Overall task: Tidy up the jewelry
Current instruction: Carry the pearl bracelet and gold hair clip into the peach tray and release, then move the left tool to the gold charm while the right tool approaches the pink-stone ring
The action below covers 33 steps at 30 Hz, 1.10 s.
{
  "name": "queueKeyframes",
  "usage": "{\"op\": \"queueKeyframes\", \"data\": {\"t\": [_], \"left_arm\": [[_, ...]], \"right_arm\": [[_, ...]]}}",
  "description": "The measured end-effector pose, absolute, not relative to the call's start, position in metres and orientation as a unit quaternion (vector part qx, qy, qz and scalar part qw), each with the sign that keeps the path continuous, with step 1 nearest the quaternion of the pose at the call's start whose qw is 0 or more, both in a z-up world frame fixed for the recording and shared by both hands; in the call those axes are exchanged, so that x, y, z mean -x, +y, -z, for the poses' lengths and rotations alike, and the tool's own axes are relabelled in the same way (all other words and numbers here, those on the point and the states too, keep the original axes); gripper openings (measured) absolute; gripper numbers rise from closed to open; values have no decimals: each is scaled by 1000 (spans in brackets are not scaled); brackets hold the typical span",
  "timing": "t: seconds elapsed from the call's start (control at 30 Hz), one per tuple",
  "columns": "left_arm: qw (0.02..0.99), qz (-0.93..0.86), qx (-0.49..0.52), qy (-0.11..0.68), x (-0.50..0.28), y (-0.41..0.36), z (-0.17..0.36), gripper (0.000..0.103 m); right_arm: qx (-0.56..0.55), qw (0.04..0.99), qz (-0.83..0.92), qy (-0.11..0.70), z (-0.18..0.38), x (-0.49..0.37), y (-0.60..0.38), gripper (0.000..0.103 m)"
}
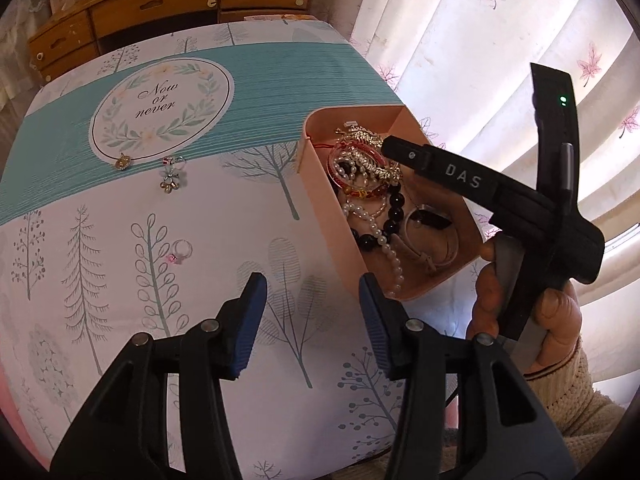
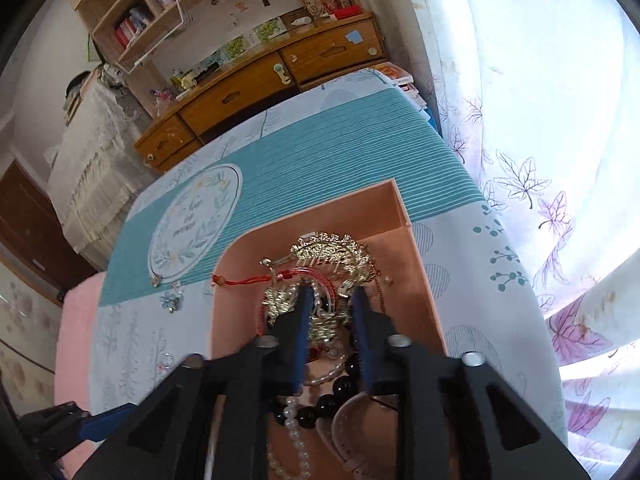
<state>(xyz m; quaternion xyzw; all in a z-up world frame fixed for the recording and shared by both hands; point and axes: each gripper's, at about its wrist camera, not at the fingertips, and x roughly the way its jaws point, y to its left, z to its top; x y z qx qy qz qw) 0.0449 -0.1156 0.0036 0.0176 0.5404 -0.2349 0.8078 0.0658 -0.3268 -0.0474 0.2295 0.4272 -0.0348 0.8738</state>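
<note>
**Right gripper down in the jewelry box, left one waiting**

We have our right gripper (image 2: 331, 300) dipped into the pink box (image 2: 424, 292), its blue-padded fingers (image 2: 305, 320) standing a little apart around a gold filigree ornament (image 2: 326, 326) in the heap; we cannot tell whether the pads are pressing on it. Around it lie a gold leaf-shaped hair comb (image 2: 332, 250) toward the far wall, a red cord bracelet (image 2: 248, 281) trailing to the left wall, a black bead bracelet (image 1: 394, 210) and a pearl strand (image 1: 384, 246) nearer to us, and a pale watch strap (image 1: 434, 256) at the near end.

From the left wrist view, the right gripper's black body (image 1: 460, 176) reaches over the box from the right, with the right hand (image 1: 520, 308) wrapped on its handle. Our left gripper (image 1: 312, 308) hangs over the bench (image 1: 224, 216), wide open and holding nothing, just beside the box's near left corner.

Out on the printed tablecloth there are three loose pieces: a small gold pendant (image 1: 122, 161) at the wreath's lower edge, a flower-shaped charm (image 1: 171, 178) just beside it, and a ring with a pink stone (image 1: 180, 251) nearer to us, well apart from those two.
</note>
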Motion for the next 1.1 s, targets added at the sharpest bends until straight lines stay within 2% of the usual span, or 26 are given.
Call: {"op": "queueKeyframes", "data": {"t": [0.23, 0.73, 1.1], "left_arm": [[816, 218, -19, 535, -42, -103, 4, 45], [830, 172, 3, 531, -21, -40, 23, 45], [843, 133, 41, 520, -15, 18, 19, 45]], "right_arm": [[-247, 879, 28, 407, 38, -49, -329, 46], [-177, 894, -26, 411, 32, 10, -264, 46], [-148, 895, -53, 417, 26, 24, -225, 46]]}}
